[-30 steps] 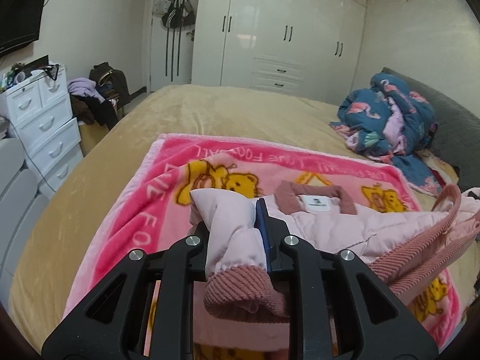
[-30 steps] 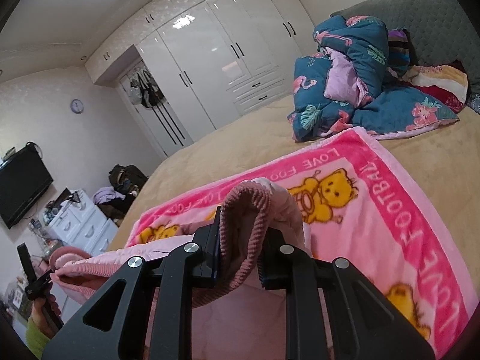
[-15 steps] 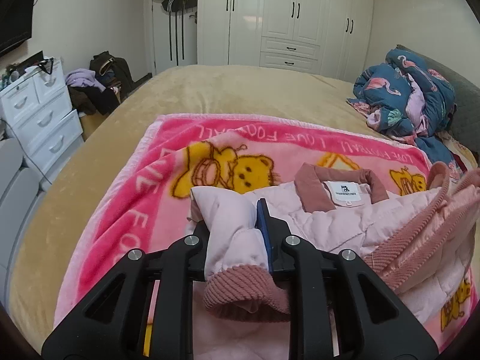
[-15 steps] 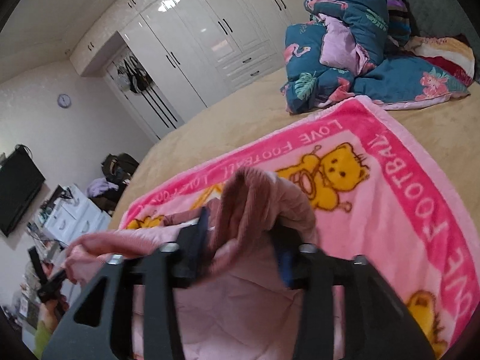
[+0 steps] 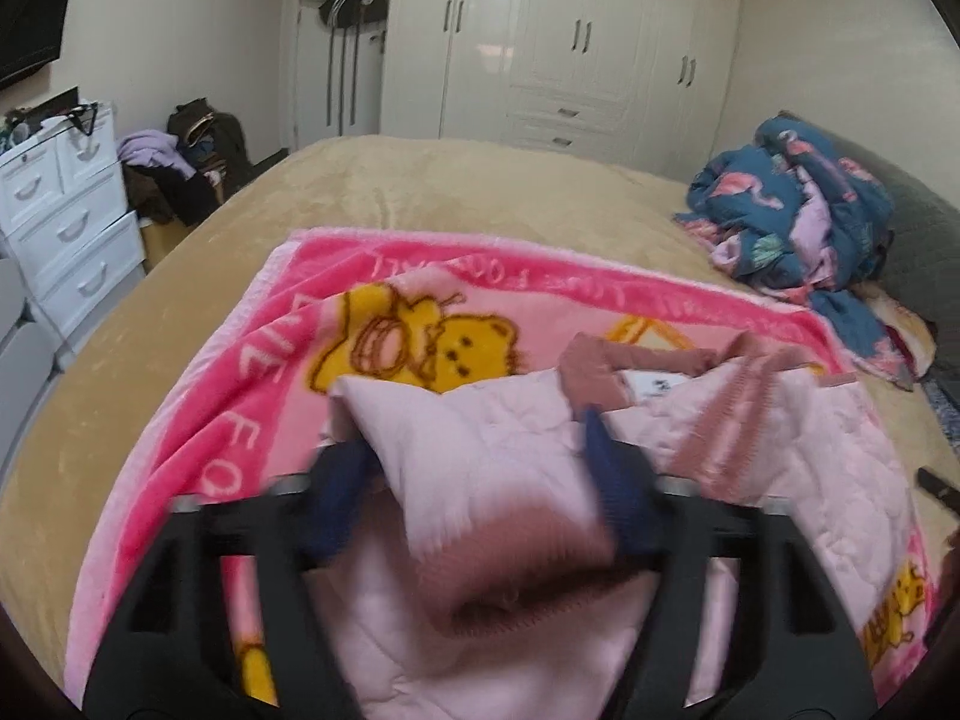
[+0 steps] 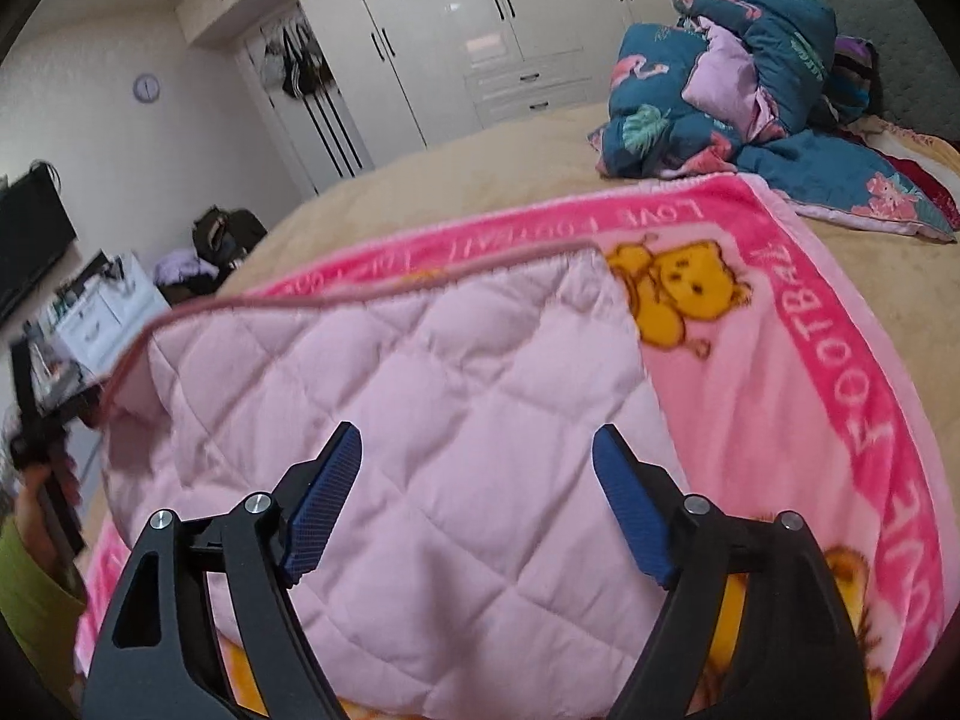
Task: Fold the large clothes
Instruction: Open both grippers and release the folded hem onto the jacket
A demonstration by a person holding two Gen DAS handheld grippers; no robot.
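Observation:
A pale pink quilted jacket (image 5: 480, 438) lies on a pink bear-print blanket (image 5: 288, 330), its dusty-rose collar (image 5: 594, 372) pointing away from me. My left gripper (image 5: 474, 480) is blurred, its jaws opening wide. The folded-in sleeve with its ribbed cuff (image 5: 516, 564) lies loose between the blue pads (image 5: 612, 480), which do not press it. In the right wrist view the jacket (image 6: 420, 372) lies flat, quilted side up. My right gripper (image 6: 477, 480) hangs just above it, jaws opening, with nothing between the fingers.
The blanket (image 6: 810, 360) lies on a beige bed (image 5: 420, 192). A heap of blue flamingo bedding (image 6: 750, 60) sits at the far right by the grey headboard. White drawers (image 5: 60, 210) stand to the left of the bed. A hand in a green sleeve (image 6: 30, 570) shows at the left edge.
Both grippers were shut on ribbed cuffs and have since spread wide and let go. The right gripper sank; its pink fabric dropped flat on the jacket. The left sleeve settled between its jaws.

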